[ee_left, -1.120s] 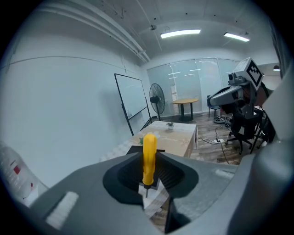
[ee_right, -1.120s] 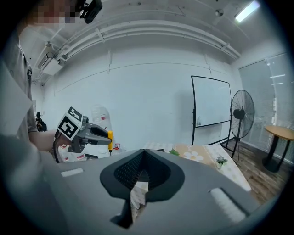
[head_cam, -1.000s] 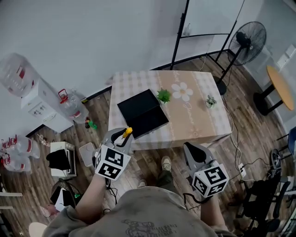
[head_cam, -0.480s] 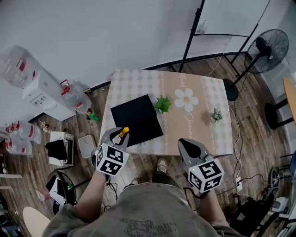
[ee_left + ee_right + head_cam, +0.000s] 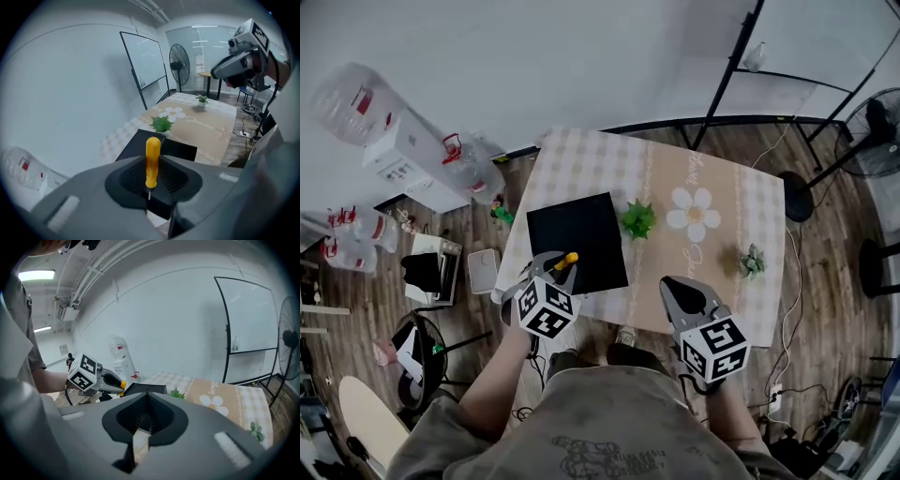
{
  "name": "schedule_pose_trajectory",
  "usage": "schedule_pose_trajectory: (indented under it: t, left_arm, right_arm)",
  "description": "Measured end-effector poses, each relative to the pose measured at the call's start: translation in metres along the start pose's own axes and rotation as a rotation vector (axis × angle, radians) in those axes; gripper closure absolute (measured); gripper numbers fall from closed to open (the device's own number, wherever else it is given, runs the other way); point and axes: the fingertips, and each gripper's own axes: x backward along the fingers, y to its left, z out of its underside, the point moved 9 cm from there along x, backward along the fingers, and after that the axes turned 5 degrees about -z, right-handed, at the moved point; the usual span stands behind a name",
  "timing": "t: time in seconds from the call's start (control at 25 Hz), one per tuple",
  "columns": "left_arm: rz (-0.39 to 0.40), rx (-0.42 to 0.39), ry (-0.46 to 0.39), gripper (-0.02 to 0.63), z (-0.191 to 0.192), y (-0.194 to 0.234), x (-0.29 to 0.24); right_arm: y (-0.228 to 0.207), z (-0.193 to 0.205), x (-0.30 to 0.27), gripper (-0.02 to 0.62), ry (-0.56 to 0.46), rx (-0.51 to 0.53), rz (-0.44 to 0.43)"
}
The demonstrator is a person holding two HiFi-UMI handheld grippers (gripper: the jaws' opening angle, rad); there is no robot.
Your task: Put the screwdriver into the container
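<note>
Head view first: the left gripper (image 5: 555,270) is clamped on the screwdriver (image 5: 567,259), whose yellow handle pokes out past the jaw tips and shows against the near edge of the black container (image 5: 581,234). That container sits at the near left corner of the checked table (image 5: 712,267), with a small green plant (image 5: 638,219) just beside its far right corner and a second plant (image 5: 752,262) well apart on the right. The right gripper (image 5: 675,291) hangs at the table's near edge, away from the container. Now the left gripper view: the jaws are pressed tight on the lower handle, the screwdriver's long axis runs along them, rounded yellow end pointing away towards the container and the thin metal shaft pointing back at the camera. Nothing stands between handle and container. Over to the right gripper view: its jaws are closed together with nothing between them, and the left gripper shows off to the left in front of the container.
</note>
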Motion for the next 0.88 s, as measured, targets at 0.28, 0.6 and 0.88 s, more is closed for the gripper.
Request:
schedule_pose_trajectory:
  t: [0.28, 0.6, 0.88]
  left_arm:
    - [-0.012, -0.113, 0.095, 0.520, -0.002, -0.023, -0.038]
    - [0.027, -0.214, 0.163, 0.520, 0.010, -0.038, -0.072]
    - [0.110, -0.271, 0.204, 0.520, 0.019, -0.044, -0.098]
  right_arm:
    - [-0.025, 0.005, -0.014, 0.568, 0.055, 0.019, -0.062]
    - [-0.027, 0.014, -0.030, 0.568, 0.100, -0.010, -0.086]
    - [-0.025, 0.023, -0.041, 0.568, 0.146, -0.062, -0.057]
